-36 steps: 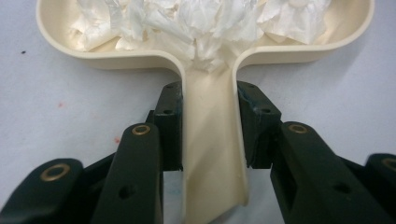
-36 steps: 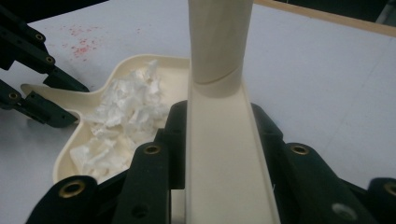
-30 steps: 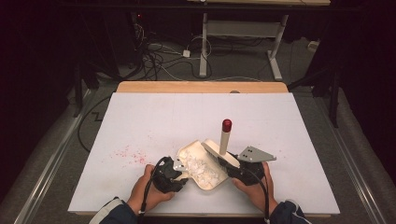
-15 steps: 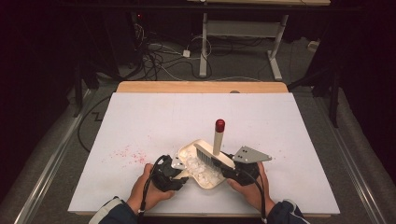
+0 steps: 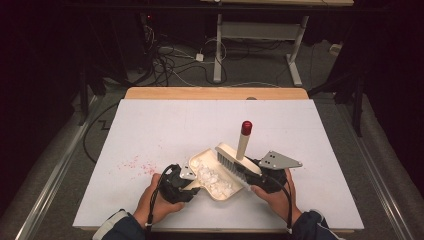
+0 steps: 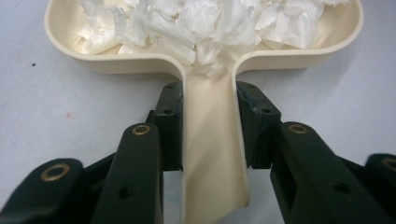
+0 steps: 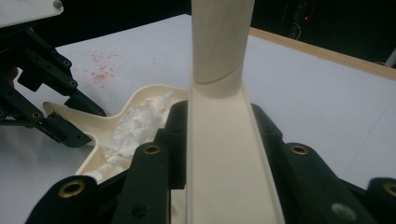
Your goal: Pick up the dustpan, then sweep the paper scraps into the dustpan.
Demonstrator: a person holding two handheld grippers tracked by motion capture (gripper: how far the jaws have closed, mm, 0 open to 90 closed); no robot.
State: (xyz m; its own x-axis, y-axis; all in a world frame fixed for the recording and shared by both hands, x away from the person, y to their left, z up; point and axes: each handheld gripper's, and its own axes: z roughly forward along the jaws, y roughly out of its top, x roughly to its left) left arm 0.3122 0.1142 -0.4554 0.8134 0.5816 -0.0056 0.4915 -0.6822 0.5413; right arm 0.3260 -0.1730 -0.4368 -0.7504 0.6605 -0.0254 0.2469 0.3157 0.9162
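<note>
Two grippers were at work near the front edge of the table, both low and close together.

Left gripper: jaws clamped on the handle of the dustpan. In the left gripper view the handle ran up between the two pads, each pressed against a side of it.

Right gripper: jaws clenched on the brush. In the right gripper view the brush's cream back ran up between the jaws, with its round shaft rising beyond. In the high view the shaft stood tilted, its red tip uppermost.

Dustpan: cream, flat on the table, just inside the front edge and a little right of the middle. Its bowl held crumpled white paper, heaped to the rim in the left gripper view. The bristles of the brush lay at the pan's far right lip.

Red specks: scattered on the table, left of the pan and apart from it.

Open room: the whole far half of the table lay bare up to its wooden back strip, and wide bare stretches ran to the left and right edges. Little room was left between the hands and the front edge.
</note>
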